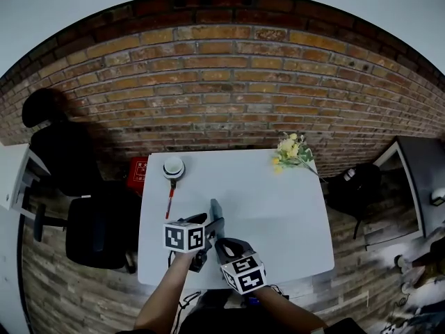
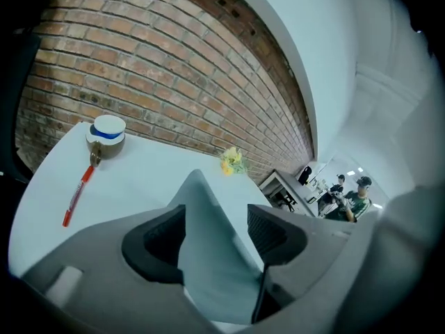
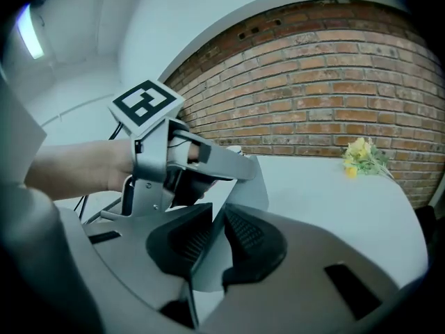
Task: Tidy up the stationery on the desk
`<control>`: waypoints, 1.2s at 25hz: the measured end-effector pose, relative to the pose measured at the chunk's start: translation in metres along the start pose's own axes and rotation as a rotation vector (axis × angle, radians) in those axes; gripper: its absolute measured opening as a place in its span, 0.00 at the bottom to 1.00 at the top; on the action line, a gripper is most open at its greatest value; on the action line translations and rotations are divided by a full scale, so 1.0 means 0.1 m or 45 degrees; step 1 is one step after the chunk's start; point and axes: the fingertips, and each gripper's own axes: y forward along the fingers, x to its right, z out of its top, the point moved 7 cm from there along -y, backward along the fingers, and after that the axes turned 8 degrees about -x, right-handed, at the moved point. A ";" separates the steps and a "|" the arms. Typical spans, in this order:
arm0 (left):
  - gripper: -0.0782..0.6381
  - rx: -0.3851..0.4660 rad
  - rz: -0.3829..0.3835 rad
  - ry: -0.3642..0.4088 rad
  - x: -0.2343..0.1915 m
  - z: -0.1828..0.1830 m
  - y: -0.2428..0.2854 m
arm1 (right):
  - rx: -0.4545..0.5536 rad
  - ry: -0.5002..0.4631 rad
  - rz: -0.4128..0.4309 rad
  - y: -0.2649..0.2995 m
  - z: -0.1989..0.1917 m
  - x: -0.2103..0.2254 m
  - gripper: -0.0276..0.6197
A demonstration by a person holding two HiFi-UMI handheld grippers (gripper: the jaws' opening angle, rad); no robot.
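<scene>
Currently a thin, pale grey-blue sheet (image 2: 208,256) with a pointed upper corner is held in the air, roughly on edge, over the near edge of the white table (image 1: 278,214), toward its left side. The right gripper (image 3: 217,218) has its jaws clenched on the sheet, pinching it by one edge. The left gripper (image 2: 215,218) straddles the same sheet with its jaws spread wide. One pad stands clear of the sheet, so this gripper is not grasping it. Farther out, a red pen (image 1: 170,202) lies near the table's left edge. Its far end is just beside a small round white-topped roll (image 1: 173,167) by the far left corner. Yellow flowers (image 1: 292,150) lie at the far right corner, in front of a brick wall (image 1: 222,68).
</scene>
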 end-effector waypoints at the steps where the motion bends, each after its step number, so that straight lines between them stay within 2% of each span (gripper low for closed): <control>1: 0.49 -0.031 0.016 0.000 -0.01 0.01 0.04 | -0.001 -0.005 0.000 0.02 0.01 -0.03 0.14; 4: 0.49 -0.110 0.053 0.007 -0.05 -0.01 0.15 | -0.004 -0.019 0.006 0.06 0.02 -0.09 0.14; 10: 0.49 -0.173 0.096 0.016 -0.09 -0.06 0.25 | 0.003 -0.025 0.021 0.05 0.03 -0.12 0.14; 13: 0.49 -0.161 0.092 -0.017 -0.11 -0.08 0.25 | 0.005 -0.039 0.029 0.06 0.03 -0.13 0.14; 18: 0.39 -0.113 0.048 -0.137 -0.14 -0.10 0.24 | 0.036 -0.030 0.067 0.04 0.03 -0.11 0.15; 19: 0.37 -0.105 0.048 -0.153 -0.15 -0.11 0.23 | 0.046 -0.029 0.056 0.03 0.02 -0.10 0.14; 20: 0.33 -0.101 0.051 -0.164 -0.16 -0.11 0.22 | 0.055 -0.031 0.040 0.03 0.01 -0.07 0.09; 26: 0.23 -0.098 0.106 -0.187 -0.27 -0.13 0.11 | 0.032 0.034 -0.027 -0.07 -0.11 0.19 0.08; 30: 0.21 -0.065 0.090 -0.266 -0.30 -0.15 0.06 | 0.040 0.093 -0.069 -0.17 -0.18 0.43 0.07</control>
